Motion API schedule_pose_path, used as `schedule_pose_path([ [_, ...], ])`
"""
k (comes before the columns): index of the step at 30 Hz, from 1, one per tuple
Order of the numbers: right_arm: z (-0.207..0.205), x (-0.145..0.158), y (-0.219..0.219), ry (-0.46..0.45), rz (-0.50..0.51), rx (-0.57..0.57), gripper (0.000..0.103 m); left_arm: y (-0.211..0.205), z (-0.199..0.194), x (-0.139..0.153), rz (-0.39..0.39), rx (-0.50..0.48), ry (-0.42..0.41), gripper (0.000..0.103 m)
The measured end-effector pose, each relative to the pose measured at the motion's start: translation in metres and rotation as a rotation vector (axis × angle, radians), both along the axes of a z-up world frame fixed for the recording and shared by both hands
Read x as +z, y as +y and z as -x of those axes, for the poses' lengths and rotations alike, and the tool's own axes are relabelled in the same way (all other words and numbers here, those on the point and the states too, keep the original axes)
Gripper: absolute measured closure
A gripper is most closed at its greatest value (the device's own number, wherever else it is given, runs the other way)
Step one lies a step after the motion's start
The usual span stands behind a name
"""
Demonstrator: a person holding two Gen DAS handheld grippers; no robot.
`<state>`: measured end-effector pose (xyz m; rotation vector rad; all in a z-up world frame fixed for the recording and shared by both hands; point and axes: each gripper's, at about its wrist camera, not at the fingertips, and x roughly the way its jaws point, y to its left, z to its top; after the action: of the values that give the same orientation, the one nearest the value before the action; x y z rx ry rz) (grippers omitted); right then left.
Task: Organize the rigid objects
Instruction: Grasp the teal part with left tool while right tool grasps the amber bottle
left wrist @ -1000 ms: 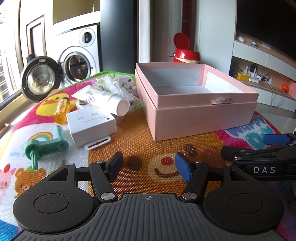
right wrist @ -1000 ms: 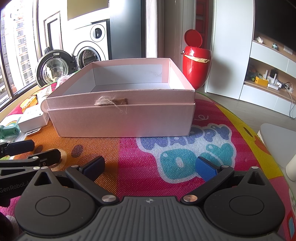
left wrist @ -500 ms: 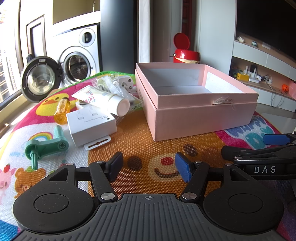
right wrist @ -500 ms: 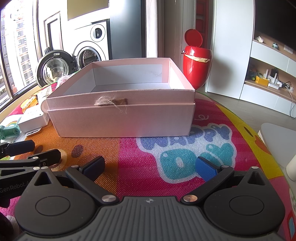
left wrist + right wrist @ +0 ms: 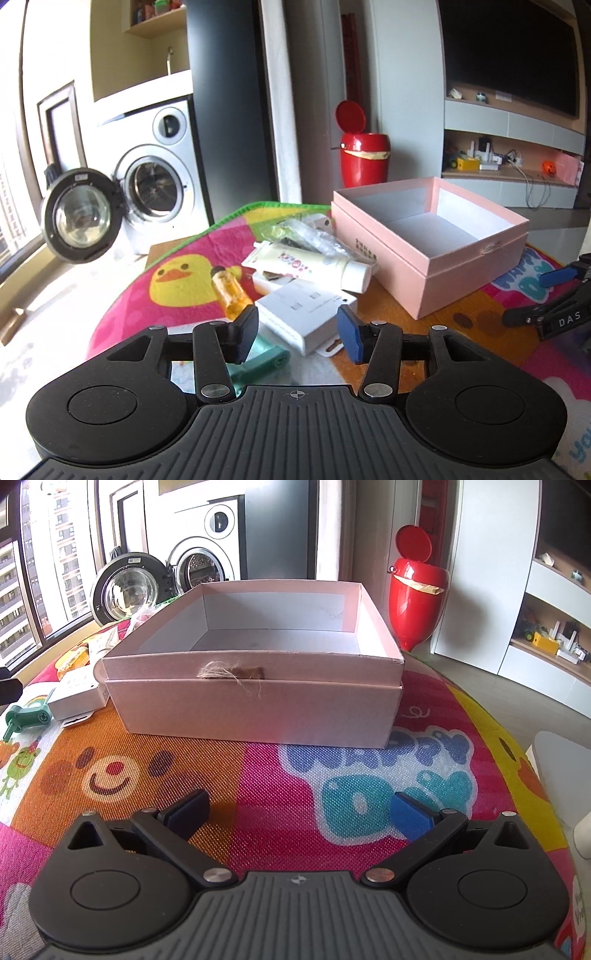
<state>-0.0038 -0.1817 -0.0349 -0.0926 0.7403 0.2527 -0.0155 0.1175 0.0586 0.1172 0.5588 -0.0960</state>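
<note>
Left gripper (image 5: 297, 334), empty, jaws closing, hangs over white box (image 5: 306, 314); right gripper (image 5: 301, 812) gapes empty before pink box (image 5: 255, 709).

Home: washing machine (image 5: 159, 173), red bin (image 5: 415, 602), TV wall, kids' play mat (image 5: 369, 775)

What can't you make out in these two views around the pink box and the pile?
- Green plastic part: left wrist view, mostly behind the left gripper, jaws closing on nothing.
- Pile: right wrist view, largely behind the pink box.
- Tube print: too small.
</note>
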Motion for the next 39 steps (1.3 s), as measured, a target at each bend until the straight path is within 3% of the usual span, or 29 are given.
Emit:
schedule_pose_path([
  [5,-0.001,0.002,0.000,0.012,0.011,0.021,0.000,0.032,-0.025,-0.026,0.009,-0.033,0.132,0.051],
  [8,-0.001,0.002,-0.001,0.010,0.012,0.038,0.000,0.034,-0.037,-0.038,0.031,-0.015,0.164,0.052],
  [10,-0.001,0.005,0.001,0.015,0.020,0.071,0.002,0.033,-0.035,-0.045,0.043,-0.010,0.160,0.059],
  [11,0.001,0.009,0.004,0.009,0.026,0.103,0.007,0.033,-0.031,-0.046,0.051,-0.009,0.148,0.070],
  [12,0.003,0.014,0.011,-0.003,0.038,0.149,0.022,0.034,-0.026,-0.045,0.061,-0.009,0.144,0.079],
  [13,0.006,0.022,0.019,-0.025,0.054,0.192,0.034,0.033,-0.019,-0.045,0.071,-0.007,0.137,0.080],
  [16,0.014,0.057,0.054,-0.145,0.073,0.301,0.037,0.031,0.006,-0.040,0.086,0.001,0.121,0.082],
  [18,0.007,0.077,0.081,-0.161,0.046,0.374,0.044,0.030,0.021,-0.038,0.096,0.026,0.116,0.086],
  [19,-0.004,0.088,0.101,-0.134,0.022,0.419,0.051,0.030,0.024,-0.038,0.102,0.037,0.116,0.086],
  [21,-0.025,0.099,0.140,-0.088,-0.008,0.489,0.054,0.029,0.029,-0.041,0.118,0.059,0.112,0.086],
  [25,-0.062,0.094,0.220,0.005,0.002,0.551,0.057,0.036,0.027,-0.046,0.195,0.086,0.112,0.082],
  [29,-0.093,0.070,0.281,0.124,-0.003,0.504,0.063,0.045,0.024,-0.052,0.275,0.118,0.116,0.080],
  [32,-0.110,0.046,0.316,0.122,0.122,0.425,0.064,0.048,0.025,-0.052,0.305,0.128,0.117,0.080],
  [35,-0.115,0.038,0.325,0.126,0.154,0.417,0.066,0.047,0.025,-0.053,0.298,0.129,0.117,0.080],
  [36,-0.113,0.040,0.325,0.137,0.160,0.444,0.072,0.046,0.025,-0.052,0.293,0.129,0.118,0.080],
  [39,-0.094,0.060,0.307,0.133,0.090,0.497,0.076,0.044,0.026,-0.053,0.286,0.125,0.107,0.082],
])
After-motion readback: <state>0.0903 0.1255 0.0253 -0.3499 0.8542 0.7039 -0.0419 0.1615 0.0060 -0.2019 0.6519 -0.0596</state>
